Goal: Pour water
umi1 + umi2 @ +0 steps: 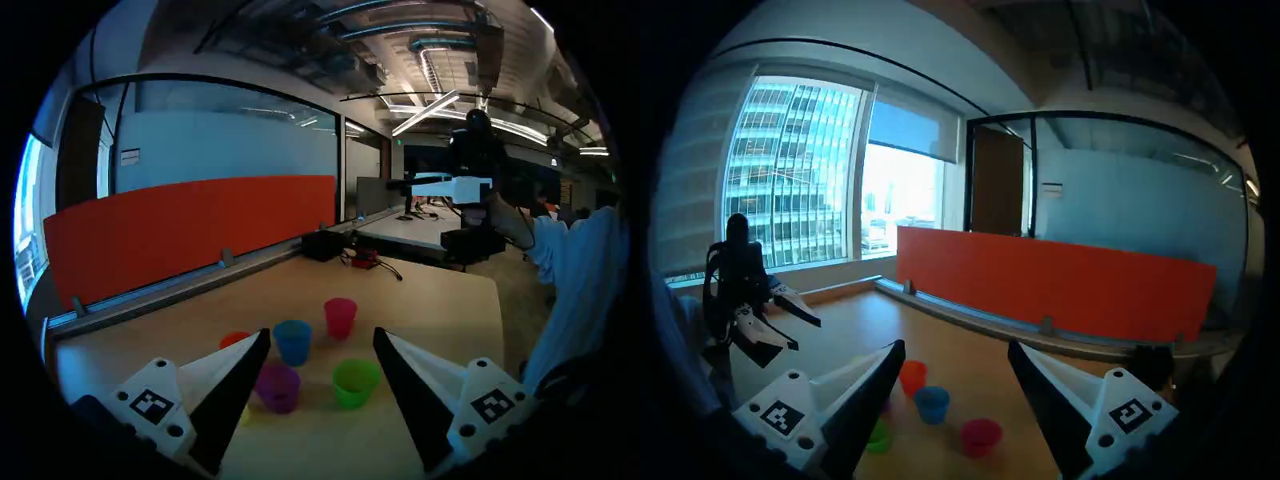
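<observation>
The left gripper view is looking from low over the tabletop [432, 296], close behind the cups [293, 342], facing the orange panel [192, 228] along the far edge. The right gripper view is looking from higher and farther back, facing that panel and a window [800, 168]. Both are sharing cups, tabletop and panel. Each is catching the other farther off: right gripper [400, 181], left gripper [806, 336].

No words, brands or numbers can be read. Each finger [232, 384] carries a black-and-white square marker [152, 404] near its base, a pattern without letters. Far above the left finger, a white notice [130, 157] on the glass wall [232, 132] is too small to read.
</observation>
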`<move>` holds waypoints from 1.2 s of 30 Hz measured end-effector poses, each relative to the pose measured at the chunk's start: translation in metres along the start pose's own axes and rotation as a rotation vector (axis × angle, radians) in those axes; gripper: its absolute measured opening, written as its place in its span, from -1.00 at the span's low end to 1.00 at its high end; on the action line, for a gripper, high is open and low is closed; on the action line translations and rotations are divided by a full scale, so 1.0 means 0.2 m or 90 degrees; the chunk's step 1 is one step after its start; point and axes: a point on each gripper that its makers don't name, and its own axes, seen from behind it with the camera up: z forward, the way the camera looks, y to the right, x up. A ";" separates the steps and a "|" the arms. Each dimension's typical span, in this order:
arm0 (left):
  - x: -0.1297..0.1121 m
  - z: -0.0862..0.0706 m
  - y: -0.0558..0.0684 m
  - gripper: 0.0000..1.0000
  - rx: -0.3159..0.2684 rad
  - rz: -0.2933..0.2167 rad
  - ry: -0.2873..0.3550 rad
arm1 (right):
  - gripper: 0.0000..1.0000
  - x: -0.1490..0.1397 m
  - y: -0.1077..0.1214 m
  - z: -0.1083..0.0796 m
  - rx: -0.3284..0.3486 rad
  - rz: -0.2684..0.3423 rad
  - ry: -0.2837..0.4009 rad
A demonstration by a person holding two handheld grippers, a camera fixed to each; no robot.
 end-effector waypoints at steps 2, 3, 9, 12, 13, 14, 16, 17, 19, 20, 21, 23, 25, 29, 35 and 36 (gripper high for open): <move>-0.04 0.02 0.03 0.91 -0.011 0.005 -0.008 | 0.99 -0.02 -0.01 0.00 0.002 -0.002 -0.006; -0.06 0.03 0.05 0.91 -0.017 0.006 -0.013 | 0.99 -0.03 -0.01 0.00 0.004 -0.003 -0.010; -0.20 0.08 0.13 0.91 -0.045 0.013 -0.043 | 0.99 -0.09 -0.02 0.01 0.011 -0.009 -0.031; -0.28 0.12 0.16 0.91 -0.054 0.014 -0.061 | 0.99 -0.12 -0.02 0.01 0.013 -0.012 -0.041; -0.30 0.13 0.16 0.92 -0.056 0.014 -0.067 | 0.99 -0.13 -0.03 0.01 0.014 -0.013 -0.045; -0.32 0.14 0.17 0.92 -0.058 0.013 -0.073 | 0.98 -0.14 -0.03 0.02 0.015 -0.014 -0.048; -0.37 0.16 0.18 0.91 -0.064 0.010 -0.084 | 0.99 -0.16 -0.03 0.02 0.018 -0.014 -0.054; -0.38 0.17 0.18 0.91 -0.067 0.009 -0.088 | 0.98 -0.17 -0.03 0.02 0.019 -0.014 -0.057; -0.42 0.18 0.18 0.92 -0.070 0.006 -0.097 | 0.98 -0.19 -0.03 0.02 0.020 -0.014 -0.061; -0.43 0.19 0.18 0.92 -0.072 0.005 -0.101 | 0.99 -0.20 -0.02 0.02 0.021 -0.014 -0.063; -0.45 0.19 0.18 0.91 -0.073 0.006 -0.105 | 0.99 -0.20 -0.02 0.02 0.021 -0.013 -0.065; -0.48 0.20 0.19 0.92 -0.075 0.008 -0.114 | 0.99 -0.22 -0.02 0.02 0.022 -0.012 -0.069; -0.51 0.22 0.19 0.92 -0.079 0.013 -0.122 | 0.99 -0.23 -0.02 0.02 0.022 -0.011 -0.071; -0.56 0.24 0.21 0.92 -0.087 0.022 -0.138 | 0.99 -0.25 -0.01 0.03 0.022 -0.009 -0.076; -0.64 0.29 0.23 0.92 -0.098 0.023 -0.161 | 0.98 -0.27 0.01 0.05 0.024 -0.005 -0.080; -0.66 0.31 0.23 0.92 -0.097 0.025 -0.165 | 0.99 -0.27 0.01 0.06 0.024 -0.005 -0.082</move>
